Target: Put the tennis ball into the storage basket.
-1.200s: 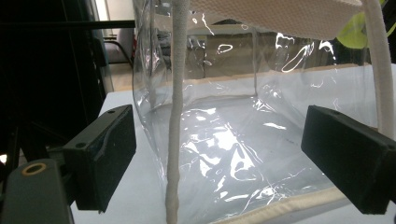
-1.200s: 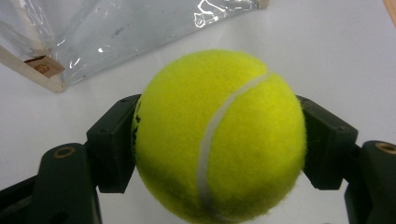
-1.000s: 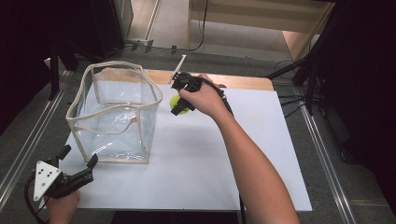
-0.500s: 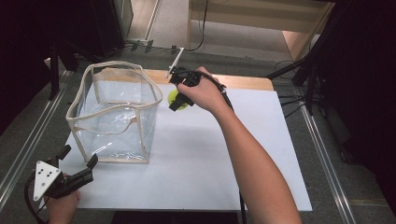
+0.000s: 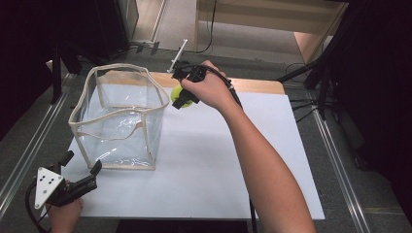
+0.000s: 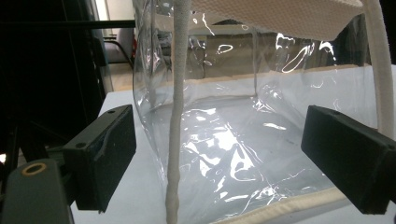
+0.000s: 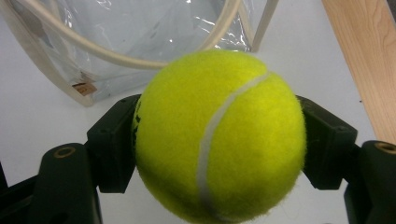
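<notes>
In the high view there are two grippers, one clear bag and one ball on a white board (image 5: 233, 160) that covers most of the table. The clear bag (image 5: 119, 116), open-topped with cream piping along its edges, stands upright at about 10 o'clock on the board. The right gripper (image 5: 180, 97), held in the person's right hand (image 5: 210, 90), sits at about 12 o'clock, just beside the bag's far right corner, and has a yellow-green tennis ball (image 5: 176, 93) between its jaws. The left gripper (image 5: 80, 172) is at about 7 o'clock, at the board's near left corner, its jaws spread apart and pointing toward the bag; one grey three-cornered plate (image 5: 47, 181) rides on top of it.

In the left gripper view the two black jaws stand wide apart with nothing between them. The bag (image 6: 233, 140) lies just ahead, one cream-piped corner edge running down the middle.

In the right gripper view the single tennis ball (image 7: 219, 135) is clamped between the two jaws, one white seam curving across it. The bag's rim (image 7: 116, 58) lies at 11 o'clock beyond the ball, and a wooden strip (image 7: 364, 60) runs at 2 o'clock.
</notes>
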`<state>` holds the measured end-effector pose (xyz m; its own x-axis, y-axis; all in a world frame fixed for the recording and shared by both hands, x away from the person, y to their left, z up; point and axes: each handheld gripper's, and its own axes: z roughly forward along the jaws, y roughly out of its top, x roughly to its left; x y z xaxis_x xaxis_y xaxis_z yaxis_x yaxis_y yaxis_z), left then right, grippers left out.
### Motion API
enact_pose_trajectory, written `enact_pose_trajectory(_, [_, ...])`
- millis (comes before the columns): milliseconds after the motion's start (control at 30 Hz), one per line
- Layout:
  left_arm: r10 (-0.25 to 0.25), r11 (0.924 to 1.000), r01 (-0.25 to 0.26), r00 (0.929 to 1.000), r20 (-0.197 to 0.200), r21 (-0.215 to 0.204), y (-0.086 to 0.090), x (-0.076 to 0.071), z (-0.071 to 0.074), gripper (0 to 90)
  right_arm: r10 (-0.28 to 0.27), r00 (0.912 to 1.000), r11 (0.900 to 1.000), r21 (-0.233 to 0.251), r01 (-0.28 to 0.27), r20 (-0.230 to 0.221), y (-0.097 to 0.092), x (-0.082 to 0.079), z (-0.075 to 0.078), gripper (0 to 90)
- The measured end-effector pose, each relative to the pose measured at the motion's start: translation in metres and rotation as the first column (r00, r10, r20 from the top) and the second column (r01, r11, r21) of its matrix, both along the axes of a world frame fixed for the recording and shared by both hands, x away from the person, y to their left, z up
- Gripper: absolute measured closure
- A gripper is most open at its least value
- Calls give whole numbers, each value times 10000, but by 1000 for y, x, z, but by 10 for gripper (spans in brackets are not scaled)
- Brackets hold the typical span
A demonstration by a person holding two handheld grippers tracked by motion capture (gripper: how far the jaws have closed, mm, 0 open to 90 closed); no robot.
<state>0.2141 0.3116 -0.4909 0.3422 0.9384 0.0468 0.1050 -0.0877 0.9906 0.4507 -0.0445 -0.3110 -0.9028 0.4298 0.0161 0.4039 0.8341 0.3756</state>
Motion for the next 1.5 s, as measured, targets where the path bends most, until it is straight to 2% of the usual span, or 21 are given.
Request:
enact_pose_trajectory(267, [-16, 10000, 16, 10000, -2, -15, 0, 0, 0, 104, 175, 9997, 9998, 34, -176, 160, 11, 1, 11, 237])
enact_pose_trajectory(767, [-41, 9999, 41, 10000, -7, -96, 1, 0, 0, 103, 539, 9980, 9985, -53, -538, 341, 35, 3, 19, 236])
enact_pose_trajectory(1100, [-37, 9999, 37, 10000, -35, -111, 1, 0, 0, 103, 680, 9967, 9977, -85, -677, 436, 49, 6, 16, 236])
enact_pose_trajectory(1500, [-59, 9999, 59, 10000, -22, -136, 1, 0, 0, 104, 831, 9961, 9964, -201, -826, 285, 67, 7, 6, 235])
